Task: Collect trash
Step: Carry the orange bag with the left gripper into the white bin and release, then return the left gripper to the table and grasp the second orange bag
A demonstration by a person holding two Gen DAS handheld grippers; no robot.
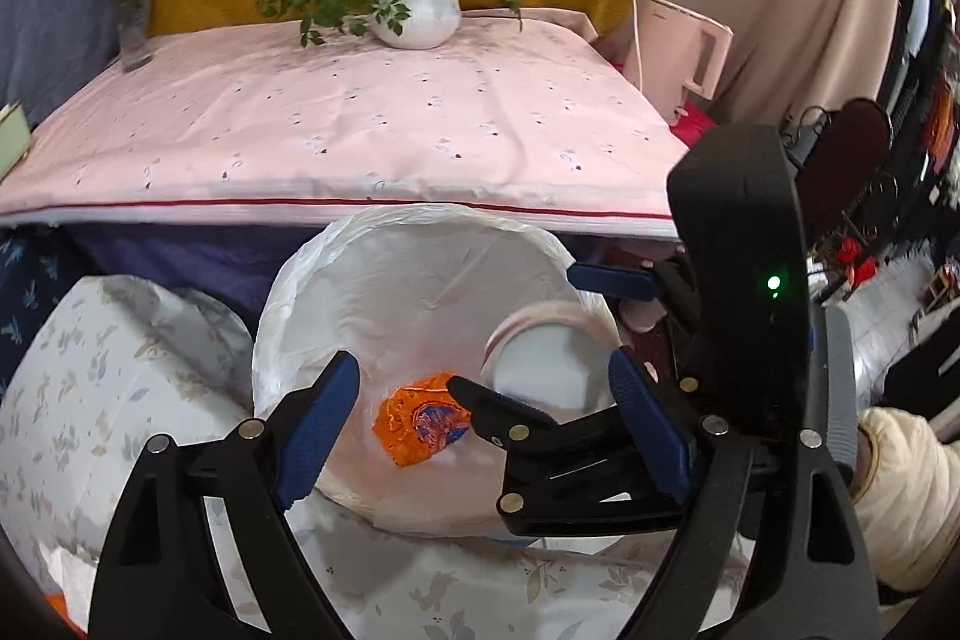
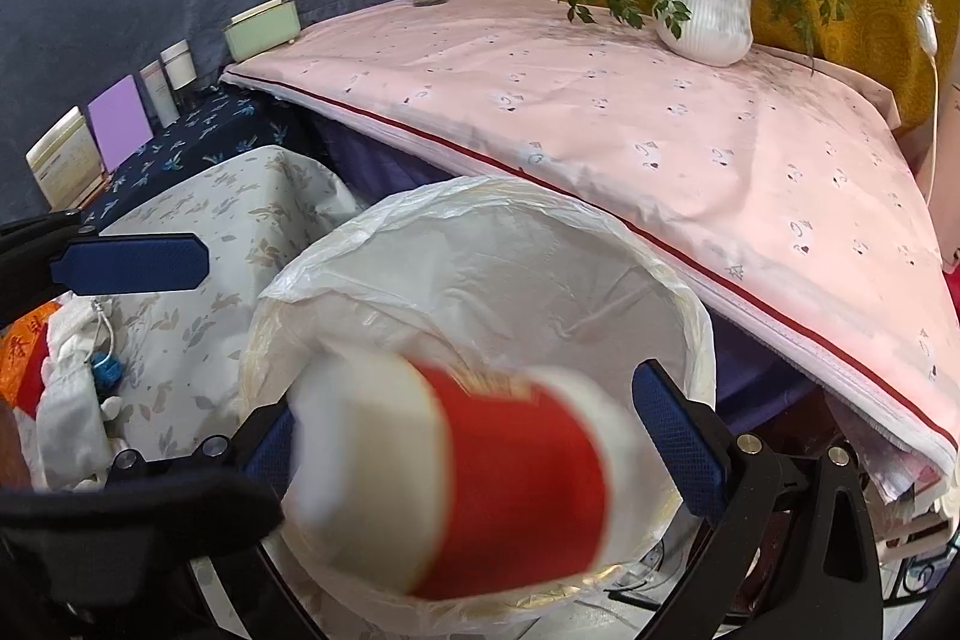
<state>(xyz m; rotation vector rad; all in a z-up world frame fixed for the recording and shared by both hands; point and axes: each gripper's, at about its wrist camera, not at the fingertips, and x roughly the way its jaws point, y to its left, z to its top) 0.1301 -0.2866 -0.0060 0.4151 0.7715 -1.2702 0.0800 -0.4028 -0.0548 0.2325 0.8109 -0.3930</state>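
A white bin lined with a plastic bag [image 1: 300, 280] [image 2: 690, 304] stands below the pink table edge. A crumpled orange wrapper [image 1: 417, 424] lies inside it. A red and white paper cup [image 2: 468, 472] is blurred between the wide-apart fingers of my right gripper [image 2: 474, 454], over the bin's mouth; it also shows in the left wrist view [image 1: 546, 364]. Whether the fingers still touch it I cannot tell. My left gripper [image 1: 486, 430] is open and empty above the bin, just left of the right gripper [image 1: 600, 328].
A table with a pink cloth [image 1: 360, 118] carries a white potted plant [image 1: 417, 10] and a flower vase [image 1: 135, 34]. A leaf-patterned cloth [image 1: 120, 400] covers a surface left of the bin. A pink kettle [image 1: 684, 46] stands at the right.
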